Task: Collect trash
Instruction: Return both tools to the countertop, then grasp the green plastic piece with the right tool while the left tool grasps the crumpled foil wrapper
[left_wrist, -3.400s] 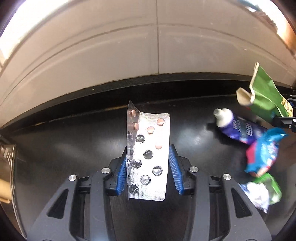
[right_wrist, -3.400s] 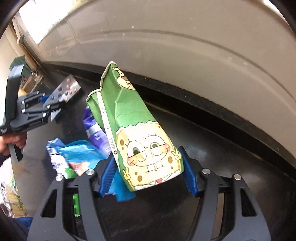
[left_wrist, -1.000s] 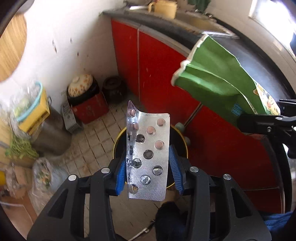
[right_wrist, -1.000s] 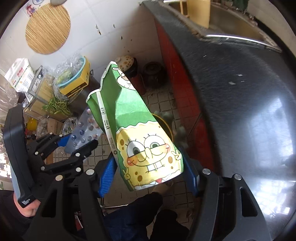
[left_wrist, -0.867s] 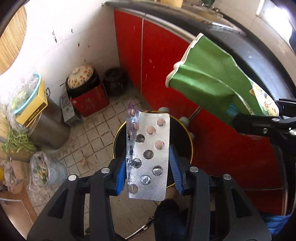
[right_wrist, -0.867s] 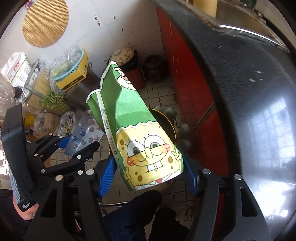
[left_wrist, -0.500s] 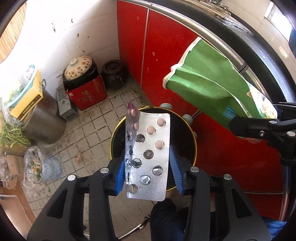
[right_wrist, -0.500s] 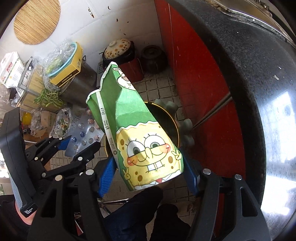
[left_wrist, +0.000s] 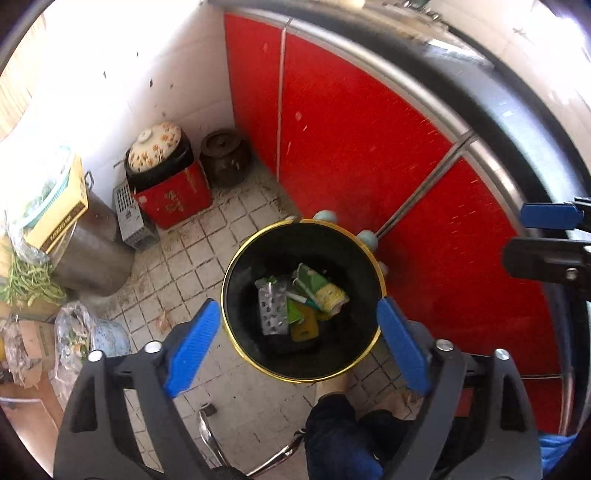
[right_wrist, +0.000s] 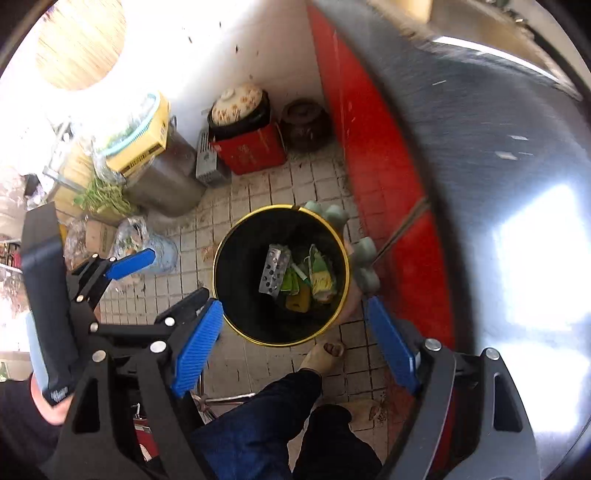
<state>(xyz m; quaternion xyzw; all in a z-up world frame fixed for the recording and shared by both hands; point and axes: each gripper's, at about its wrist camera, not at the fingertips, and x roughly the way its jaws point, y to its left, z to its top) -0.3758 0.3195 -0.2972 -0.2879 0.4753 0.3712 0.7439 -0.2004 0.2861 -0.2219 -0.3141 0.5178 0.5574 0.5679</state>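
A black trash bin with a gold rim (left_wrist: 236, 266) (right_wrist: 221, 247) stands on the tiled floor below both grippers. Inside it lie the silver pill blister pack (left_wrist: 272, 310) (right_wrist: 274, 270) and the green SpongeBob carton (left_wrist: 321, 290) (right_wrist: 320, 275), with other scraps. My left gripper (left_wrist: 297, 349) is open and empty above the bin; it also shows at the left in the right wrist view (right_wrist: 168, 284). My right gripper (right_wrist: 295, 349) is open and empty above the bin; its blue finger (left_wrist: 546, 216) shows at the right edge of the left wrist view.
Red cabinet doors (left_wrist: 351, 147) under a dark counter (right_wrist: 498, 166) stand right of the bin. A red box with a lidded pot (left_wrist: 166, 177), a dark jar (left_wrist: 223, 157), a steel pot (left_wrist: 92, 251) and bags crowd the corner. The person's leg and foot (right_wrist: 321, 356) are near the bin.
Both grippers have opened. The blister pack and the SpongeBob carton have dropped from them into the bin.
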